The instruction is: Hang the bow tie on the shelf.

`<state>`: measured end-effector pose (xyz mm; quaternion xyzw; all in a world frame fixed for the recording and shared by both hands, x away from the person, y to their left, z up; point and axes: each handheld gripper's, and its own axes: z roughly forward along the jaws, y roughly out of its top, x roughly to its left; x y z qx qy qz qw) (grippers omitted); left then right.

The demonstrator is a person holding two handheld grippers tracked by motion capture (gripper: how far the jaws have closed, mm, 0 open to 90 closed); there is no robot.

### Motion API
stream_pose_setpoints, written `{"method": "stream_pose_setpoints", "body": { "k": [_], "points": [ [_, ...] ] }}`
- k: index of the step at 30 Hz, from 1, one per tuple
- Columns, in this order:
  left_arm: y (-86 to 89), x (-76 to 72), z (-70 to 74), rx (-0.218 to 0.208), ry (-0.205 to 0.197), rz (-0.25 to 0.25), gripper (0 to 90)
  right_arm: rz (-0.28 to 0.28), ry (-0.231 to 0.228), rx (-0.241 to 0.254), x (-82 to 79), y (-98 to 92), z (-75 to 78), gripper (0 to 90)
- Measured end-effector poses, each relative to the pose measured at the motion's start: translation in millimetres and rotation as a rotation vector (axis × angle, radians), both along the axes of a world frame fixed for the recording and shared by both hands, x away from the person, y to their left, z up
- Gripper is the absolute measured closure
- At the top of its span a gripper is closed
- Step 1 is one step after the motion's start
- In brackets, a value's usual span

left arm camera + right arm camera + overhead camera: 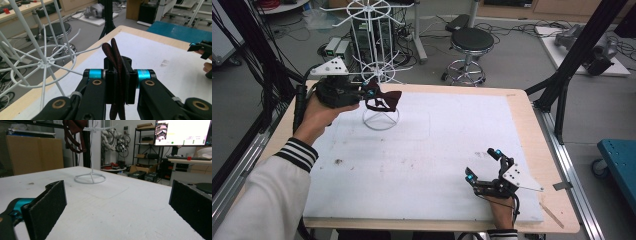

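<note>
Up at the far left of the tabletop point(522, 120), the left gripper point(371, 91) has its fingers point(113, 82) clenched on a dark red strap point(115, 58), raised just beside the white wire rack point(379, 65). Near the front edge, the right gripper point(484, 165) rests low, fingers point(48, 207) spread wide, grasping nothing.

Three cameras on one table

High view looks steeply down; both gripper views sit low, near the white foam mat point(422, 165), sharing the white wire rack point(91, 152).
</note>
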<state>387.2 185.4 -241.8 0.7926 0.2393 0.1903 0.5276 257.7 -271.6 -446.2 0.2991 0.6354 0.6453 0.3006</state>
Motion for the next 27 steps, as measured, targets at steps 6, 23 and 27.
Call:
{"method": "stream_pose_setpoints", "body": {
  "k": [6, 23, 27],
  "points": [
    [-2.4, 8.5, 3.8, 0.014, 0.005, 0.023, 83.3, 0.004, 0.008, 0.011, 0.5, 0.0, -1.7, 0.6],
    [-5.1, 28.3, 2.7, 0.030, 0.029, 0.092, 83.3, 0.011, -0.015, 0.017, 0.2, 0.5, -7.6, 0.5],
    [-8.5, 31.4, 3.9, 0.049, 0.037, 0.109, 83.3, 0.010, -0.010, 0.022, 0.0, 0.0, -8.0, 0.6]
  ]
}}
